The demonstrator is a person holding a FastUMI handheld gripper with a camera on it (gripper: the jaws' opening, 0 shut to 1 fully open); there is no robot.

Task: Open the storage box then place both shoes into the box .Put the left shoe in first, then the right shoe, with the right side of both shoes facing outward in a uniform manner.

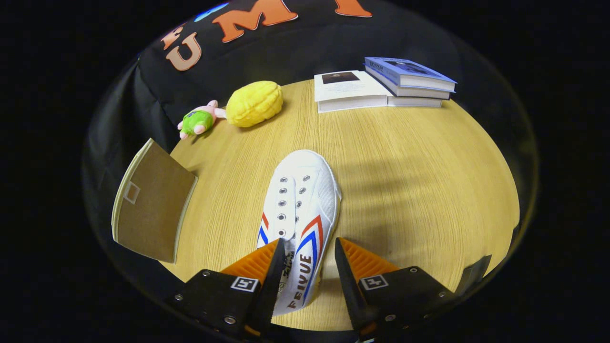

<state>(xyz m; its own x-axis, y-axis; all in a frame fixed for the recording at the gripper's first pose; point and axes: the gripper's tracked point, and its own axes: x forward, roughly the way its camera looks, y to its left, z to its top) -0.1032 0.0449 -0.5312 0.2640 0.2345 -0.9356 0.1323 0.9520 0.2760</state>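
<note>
A white canvas shoe (300,200) with red and blue side stripes lies on the wooden table (419,190), toe pointing away from me. Its heel end sits between the fingers of my gripper (309,251). The left finger (279,259) is against or over the shoe's inner edge. The right finger (340,262) stands just off the striped side wall, with a small gap showing. The jaws are open around the heel, not pressed on it. To the left of the shoe, at the table's edge, a brown cardboard flap of the storage box (152,209) stands tilted open; the box's inside is hidden.
Beyond the shoe, at the far side of the table, lie a stack of books (381,85), a yellow plush (254,103) and a small pink and green soft toy (198,120). Bare tabletop stretches to the right of the shoe.
</note>
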